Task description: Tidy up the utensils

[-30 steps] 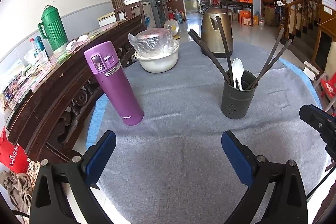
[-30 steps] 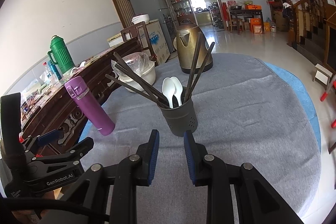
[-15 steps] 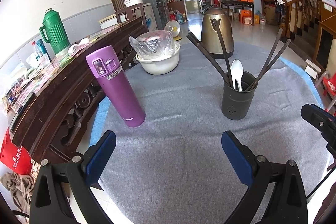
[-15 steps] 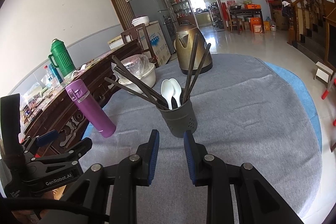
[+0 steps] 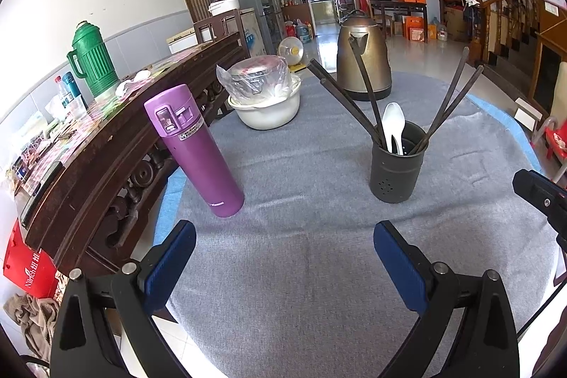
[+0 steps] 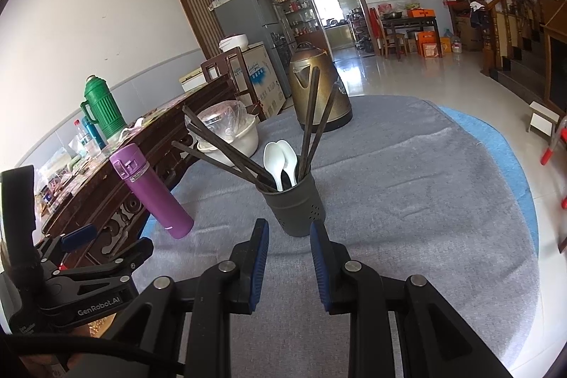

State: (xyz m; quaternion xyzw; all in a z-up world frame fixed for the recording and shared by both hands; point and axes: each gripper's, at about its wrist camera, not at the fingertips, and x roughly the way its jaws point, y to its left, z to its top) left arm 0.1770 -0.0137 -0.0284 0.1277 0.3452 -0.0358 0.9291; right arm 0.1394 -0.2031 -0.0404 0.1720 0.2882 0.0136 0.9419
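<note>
A dark grey utensil holder (image 5: pixel 397 172) (image 6: pixel 294 208) stands upright on the grey tablecloth (image 5: pixel 301 271). In it are two white spoons (image 5: pixel 393 123) (image 6: pixel 280 158) and several dark chopsticks (image 5: pixel 358 101) (image 6: pixel 312 116), which fan out to both sides. My left gripper (image 5: pixel 283 232) is wide open and empty, a little short of the holder and to its left. My right gripper (image 6: pixel 288 227) points straight at the holder's base from just in front. Its blue pads (image 6: pixel 260 257) stand a narrow gap apart with nothing between them.
A purple flask (image 5: pixel 198 154) (image 6: pixel 152 190) stands near the table's left edge. Behind it are a white bowl holding a plastic-wrapped pot (image 5: pixel 265 108) and a bronze kettle (image 5: pixel 363 62). A dark wooden sideboard (image 5: pixel 106 137) with a green thermos (image 5: pixel 90 59) runs along the left.
Both views have drifted only slightly. Neither gripper's jaws have changed, and the holder and utensils have not moved.
</note>
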